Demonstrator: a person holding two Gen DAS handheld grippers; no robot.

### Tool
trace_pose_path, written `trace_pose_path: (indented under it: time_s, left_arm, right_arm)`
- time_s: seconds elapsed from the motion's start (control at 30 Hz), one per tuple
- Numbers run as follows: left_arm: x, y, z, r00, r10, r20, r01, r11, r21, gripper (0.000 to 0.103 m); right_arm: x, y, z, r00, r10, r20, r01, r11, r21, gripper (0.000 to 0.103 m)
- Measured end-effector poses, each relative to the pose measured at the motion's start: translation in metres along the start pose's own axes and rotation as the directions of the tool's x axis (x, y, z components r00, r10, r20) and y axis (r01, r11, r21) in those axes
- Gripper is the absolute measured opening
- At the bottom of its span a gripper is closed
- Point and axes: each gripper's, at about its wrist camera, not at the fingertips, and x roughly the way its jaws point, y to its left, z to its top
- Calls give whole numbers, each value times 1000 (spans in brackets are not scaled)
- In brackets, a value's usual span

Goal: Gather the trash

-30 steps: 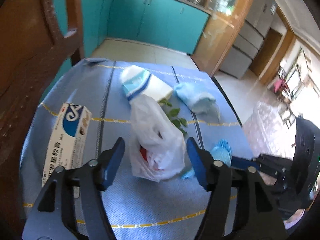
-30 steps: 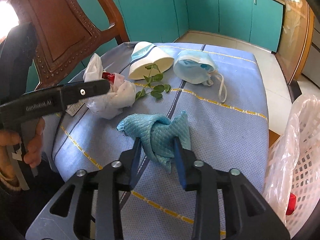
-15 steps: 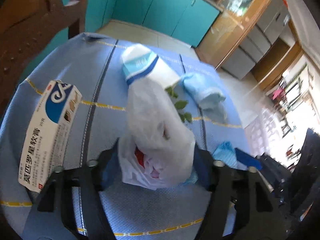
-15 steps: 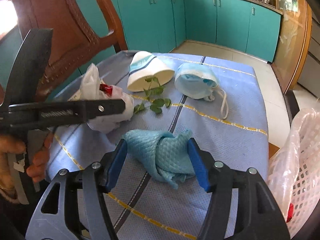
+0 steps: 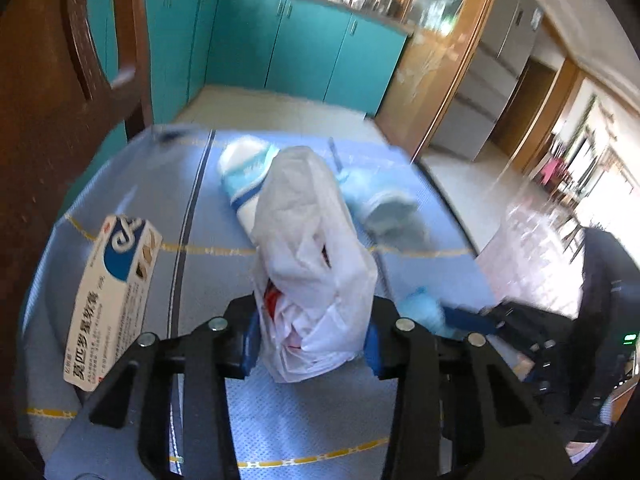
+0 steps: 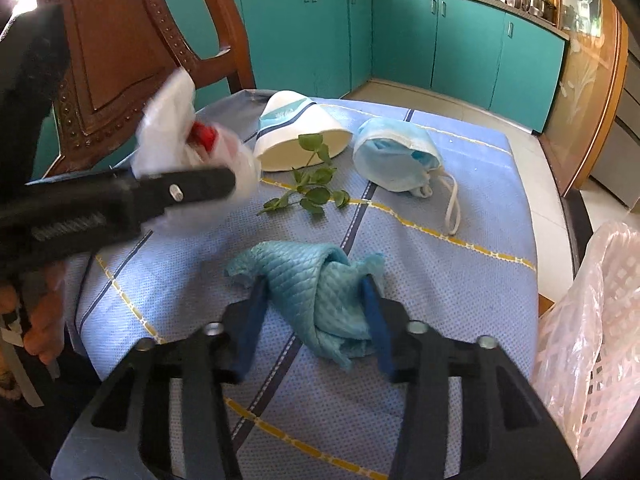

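Clamping the white plastic bag (image 5: 316, 264) in my left gripper (image 5: 310, 340), I squeeze my right gripper (image 6: 316, 316) onto the teal cloth (image 6: 316, 284).

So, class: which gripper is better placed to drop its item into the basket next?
Right gripper. Its jaws are around the teal cloth, and the basket is on its right; the left gripper, holding the white bag, sits farther away.
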Motion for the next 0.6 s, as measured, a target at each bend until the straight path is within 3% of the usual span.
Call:
trace_pose_path:
  time_s: [0.07, 0.13, 0.27, 0.37, 0.6]
  left_arm:
    - [-15, -1, 3, 996, 14, 85, -15, 1000, 11, 41]
    - [-28, -5, 4, 983, 72, 167, -79, 996, 39, 41]
    - [-45, -21, 2, 933, 197, 302, -233, 968, 90, 41]
    - [-45, -29, 0, 906, 258, 335, -311, 943, 115, 41]
    - [-49, -33, 0, 901, 282, 331, -331, 938, 101, 42]
  right_arm:
    - [-4, -3, -1, 1000, 9, 4, -9, 1000, 8, 30]
    - [-11, -7, -1, 1000, 19, 19, -19, 999, 27, 26]
    - [-27, -11, -2, 997, -5, 71, 3, 999, 35, 26]
    - [-37, -11, -3, 994, -26, 104, 23, 999, 31, 26]
    - [-47, -10, -1, 986, -78, 149, 76, 997, 20, 26]
